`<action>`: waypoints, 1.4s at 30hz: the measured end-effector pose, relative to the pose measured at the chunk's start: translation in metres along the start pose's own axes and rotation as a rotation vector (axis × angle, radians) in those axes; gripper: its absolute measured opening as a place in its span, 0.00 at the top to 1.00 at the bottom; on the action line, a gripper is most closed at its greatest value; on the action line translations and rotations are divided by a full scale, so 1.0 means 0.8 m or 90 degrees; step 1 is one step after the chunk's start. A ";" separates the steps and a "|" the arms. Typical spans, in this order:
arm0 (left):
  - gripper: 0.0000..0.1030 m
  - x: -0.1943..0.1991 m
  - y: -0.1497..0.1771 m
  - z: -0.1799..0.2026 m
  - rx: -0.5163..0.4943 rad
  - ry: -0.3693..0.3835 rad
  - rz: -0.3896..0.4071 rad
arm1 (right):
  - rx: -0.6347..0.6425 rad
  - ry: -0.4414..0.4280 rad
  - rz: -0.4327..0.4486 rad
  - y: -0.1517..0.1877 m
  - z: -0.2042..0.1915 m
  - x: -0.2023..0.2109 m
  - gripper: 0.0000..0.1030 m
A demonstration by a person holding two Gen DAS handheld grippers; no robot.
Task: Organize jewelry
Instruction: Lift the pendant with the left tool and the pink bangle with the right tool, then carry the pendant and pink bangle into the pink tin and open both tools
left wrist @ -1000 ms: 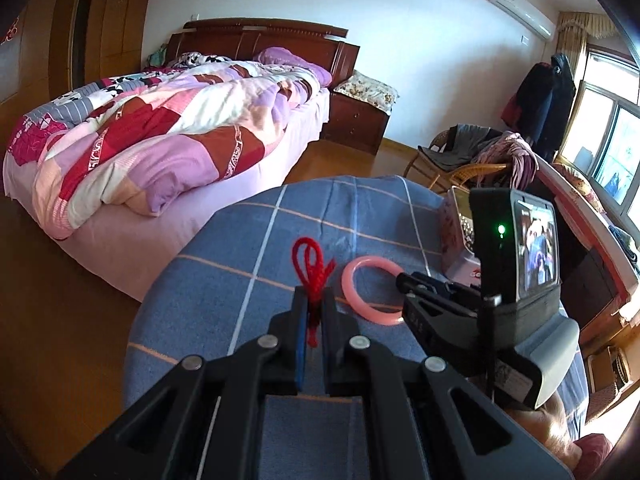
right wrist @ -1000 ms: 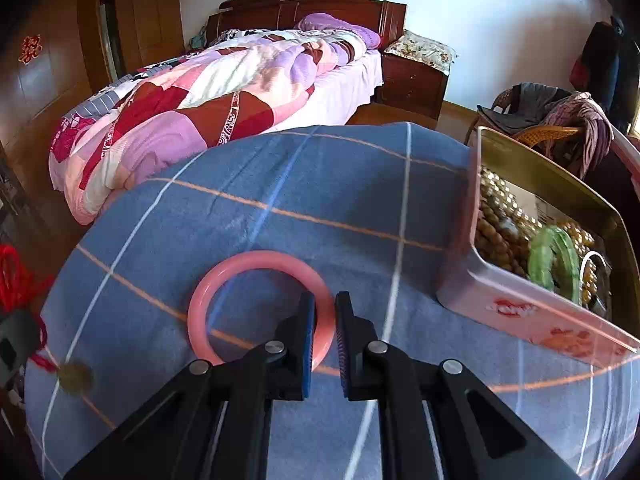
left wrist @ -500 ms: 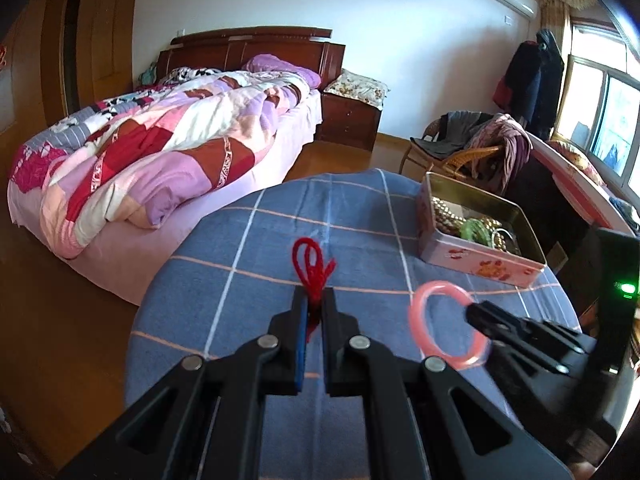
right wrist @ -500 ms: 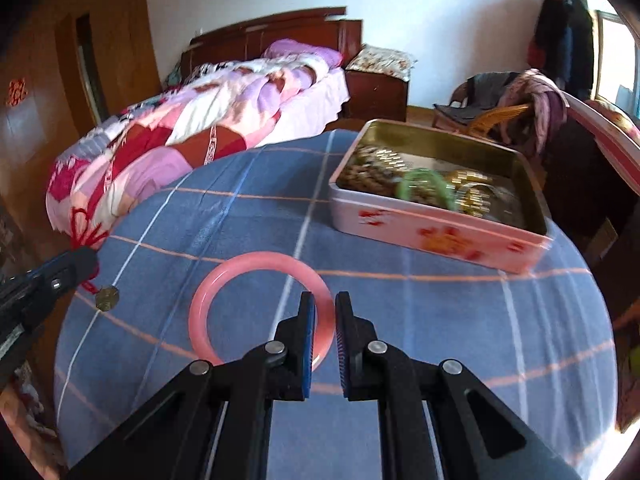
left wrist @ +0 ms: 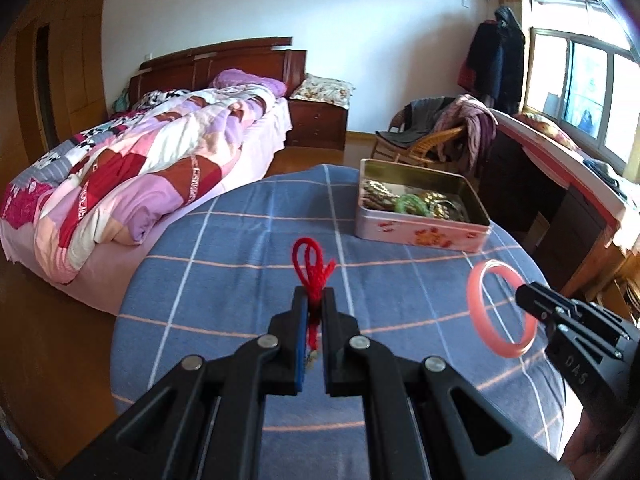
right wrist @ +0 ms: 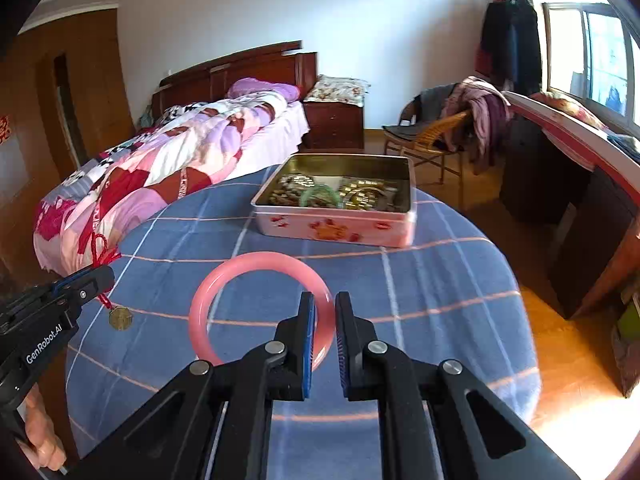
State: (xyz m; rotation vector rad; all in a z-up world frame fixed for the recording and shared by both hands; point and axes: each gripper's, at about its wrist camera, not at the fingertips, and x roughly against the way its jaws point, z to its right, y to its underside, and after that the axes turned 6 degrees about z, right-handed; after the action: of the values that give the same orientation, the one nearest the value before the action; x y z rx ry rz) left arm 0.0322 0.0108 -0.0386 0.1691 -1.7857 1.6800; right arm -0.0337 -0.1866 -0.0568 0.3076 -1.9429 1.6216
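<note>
While both claws hang over the round table in its blue checked cloth, each is clamped on a piece of jewelry. Near the table's left edge the left gripper pinches a thin red twisted cord with a small brass-coloured coin charm dangling beneath. Nearer the table's middle, the right gripper grips a smooth, glossy pink bangle, held upright. At the table's far side sits a rectangular pink tin, flower-printed, filled with beaded strands and a green bangle.
</note>
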 end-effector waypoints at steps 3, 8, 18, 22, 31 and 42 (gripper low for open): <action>0.94 0.004 0.004 0.014 -0.014 0.008 -0.001 | -0.016 0.013 -0.003 0.005 0.016 0.006 0.91; 0.94 0.010 0.005 0.032 -0.027 0.023 -0.004 | -0.034 0.022 -0.004 0.010 0.029 0.015 0.91; 0.94 0.013 0.008 0.057 -0.012 0.106 -0.014 | -0.028 0.040 0.025 0.002 0.033 0.030 0.91; 0.94 0.007 0.010 0.065 0.012 0.162 -0.028 | -0.033 0.047 0.026 -0.001 0.038 0.029 0.91; 0.94 -0.007 -0.019 0.084 0.000 0.177 -0.023 | -0.034 0.059 0.043 -0.027 0.048 0.019 0.91; 0.94 -0.040 -0.088 0.105 -0.025 0.179 0.027 | -0.033 0.069 0.103 -0.106 0.058 -0.007 0.91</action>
State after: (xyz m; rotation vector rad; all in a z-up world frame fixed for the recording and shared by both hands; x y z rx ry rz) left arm 0.0617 -0.0893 0.0079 -0.1182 -1.6183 1.6076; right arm 0.0018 -0.2514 0.0054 0.0403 -1.9657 1.6490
